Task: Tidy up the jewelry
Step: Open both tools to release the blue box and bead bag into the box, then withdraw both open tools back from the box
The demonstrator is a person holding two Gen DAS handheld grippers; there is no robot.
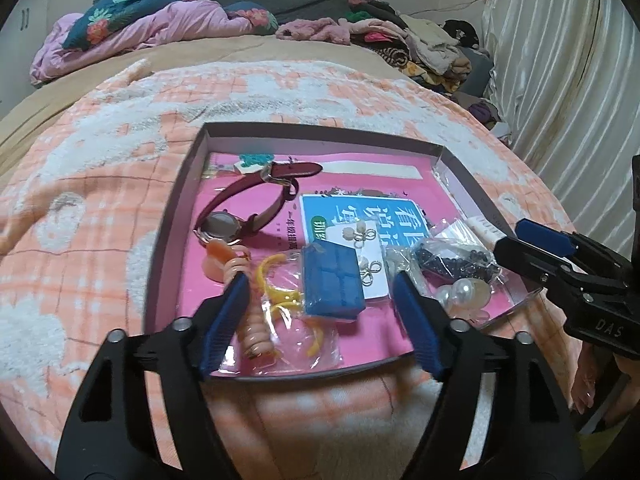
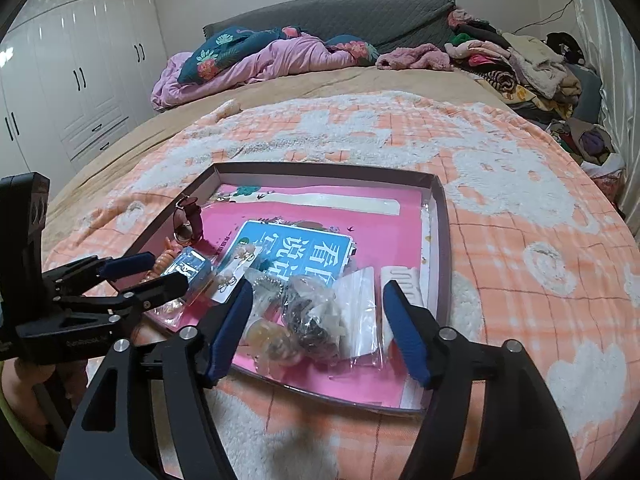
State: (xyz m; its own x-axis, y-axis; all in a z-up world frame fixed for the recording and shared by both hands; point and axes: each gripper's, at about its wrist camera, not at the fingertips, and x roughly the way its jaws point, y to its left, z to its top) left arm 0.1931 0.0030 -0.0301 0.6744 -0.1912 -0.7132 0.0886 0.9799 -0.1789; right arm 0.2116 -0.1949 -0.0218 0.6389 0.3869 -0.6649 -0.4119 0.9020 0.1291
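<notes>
Fingers [image 1: 224, 320] with ribbed blue pads are standing apart on the left hand-held gripper [image 1: 316, 320], gripping nothing, at lower centre over a blue box [image 1: 332, 284] and a coiled peach band [image 1: 256, 332]. The right hand-held gripper [image 2: 316, 328] is likewise gaping above clear bags of dark beads [image 2: 308, 320]. All are lying in a shallow cardboard tray [image 1: 176, 216] on a pink booklet [image 1: 384, 336]; farther up, a red-strapped watch [image 1: 224, 232]. Fluffy peach blanket [image 1: 80, 200] is spreading beyond.
</notes>
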